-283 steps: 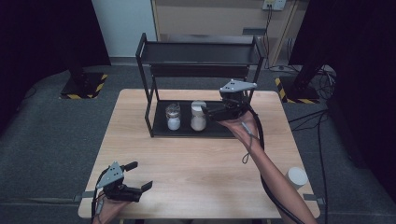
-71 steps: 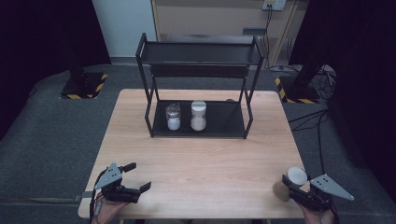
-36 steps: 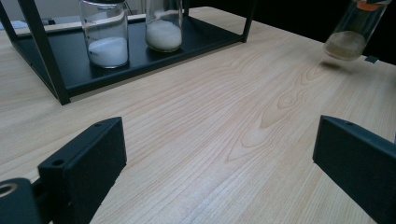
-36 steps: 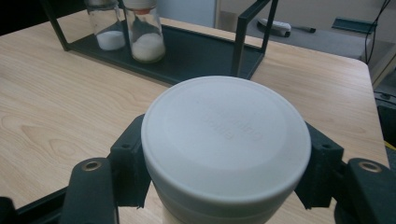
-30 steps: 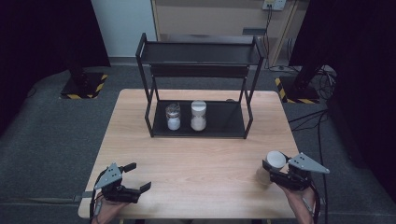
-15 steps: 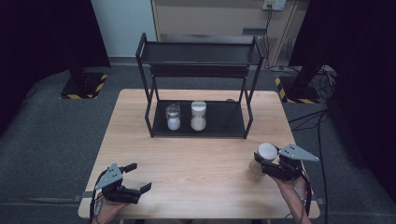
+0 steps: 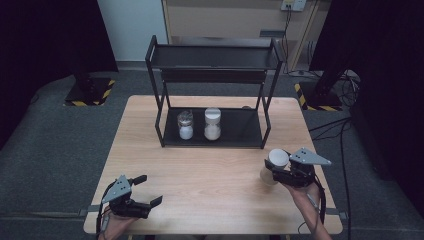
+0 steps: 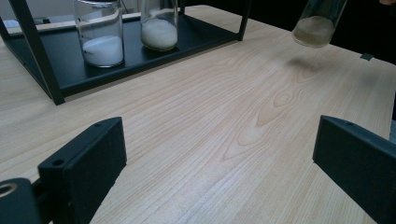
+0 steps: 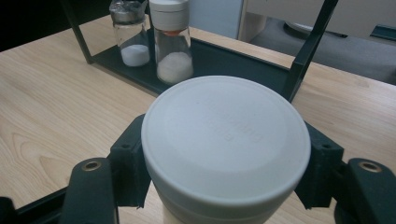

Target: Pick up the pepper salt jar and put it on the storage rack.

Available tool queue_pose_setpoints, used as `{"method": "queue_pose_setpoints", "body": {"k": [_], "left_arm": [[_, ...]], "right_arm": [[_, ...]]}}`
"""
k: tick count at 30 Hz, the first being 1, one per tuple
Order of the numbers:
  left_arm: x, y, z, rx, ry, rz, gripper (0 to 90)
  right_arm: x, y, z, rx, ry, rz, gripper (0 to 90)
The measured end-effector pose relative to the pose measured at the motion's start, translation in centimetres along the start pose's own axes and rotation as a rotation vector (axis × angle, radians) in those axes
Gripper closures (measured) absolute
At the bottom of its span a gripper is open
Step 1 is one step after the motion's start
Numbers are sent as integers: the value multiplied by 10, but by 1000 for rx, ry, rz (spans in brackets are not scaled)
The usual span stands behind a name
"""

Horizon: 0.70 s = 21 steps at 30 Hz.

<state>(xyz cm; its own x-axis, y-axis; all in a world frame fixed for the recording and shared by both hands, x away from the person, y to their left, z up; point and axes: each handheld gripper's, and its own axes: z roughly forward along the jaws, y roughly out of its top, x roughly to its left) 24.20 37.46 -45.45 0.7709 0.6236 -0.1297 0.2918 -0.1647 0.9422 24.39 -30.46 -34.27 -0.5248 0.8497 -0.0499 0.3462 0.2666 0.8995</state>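
Carrying step. The right gripper (image 7: 281, 172) has its jaws clamped on the neck of a white-capped jar (image 7: 272, 165), just under the cap, and holds it clear of the table (image 7: 220, 175) above the near right part; its shadow falls on the wood below. The jar's long axis stands near upright but tilted, cap (image 9: 226, 135) uppermost and leaning toward the far side, base pointing down and toward the near left. It holds a pale powder (image 8: 314, 31) in its lower part. The left gripper (image 7: 142, 190) rests at the near left corner, jaws wide apart and empty. On the lower shelf of the black rack (image 7: 215, 132), at the far middle, stand two jars (image 7: 199, 125) side by side, with free shelf to their right. The likely next move is a forward carry to that free space, which calls for righting the jar and clearing the rack's right post (image 9: 306, 49).
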Motion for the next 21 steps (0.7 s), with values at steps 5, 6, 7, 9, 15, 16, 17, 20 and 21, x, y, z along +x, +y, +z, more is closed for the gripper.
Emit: {"method": "queue_pose_setpoints", "body": {"k": [5, 6, 7, 9, 15, 16, 17, 20, 21], "left_arm": [[0, 0, 0, 0, 1, -1, 16], [0, 0, 0, 0, 1, -1, 16], [0, 0, 0, 0, 1, -1, 16], [0, 0, 0, 0, 1, -1, 16], [0, 0, 0, -1, 1, -2, 16], [0, 0, 0, 0, 1, -2, 16], [0, 0, 0, 0, 1, -2, 16], [0, 0, 0, -1, 1, -2, 16], [0, 0, 0, -1, 1, -3, 16]], "right_arm": [[1, 6, 7, 3, 8, -4, 335], [1, 8, 8, 2, 11, -7, 335], [2, 9, 10, 2, 12, -9, 336], [2, 12, 12, -1, 14, -11, 336], [4, 22, 20, -6, 19, -24, 336], [4, 24, 22, -6, 21, -25, 336], [4, 25, 23, -8, 22, -27, 335], [4, 29, 28, -6, 23, -28, 336], [4, 31, 30, -5, 25, -29, 336]]}}
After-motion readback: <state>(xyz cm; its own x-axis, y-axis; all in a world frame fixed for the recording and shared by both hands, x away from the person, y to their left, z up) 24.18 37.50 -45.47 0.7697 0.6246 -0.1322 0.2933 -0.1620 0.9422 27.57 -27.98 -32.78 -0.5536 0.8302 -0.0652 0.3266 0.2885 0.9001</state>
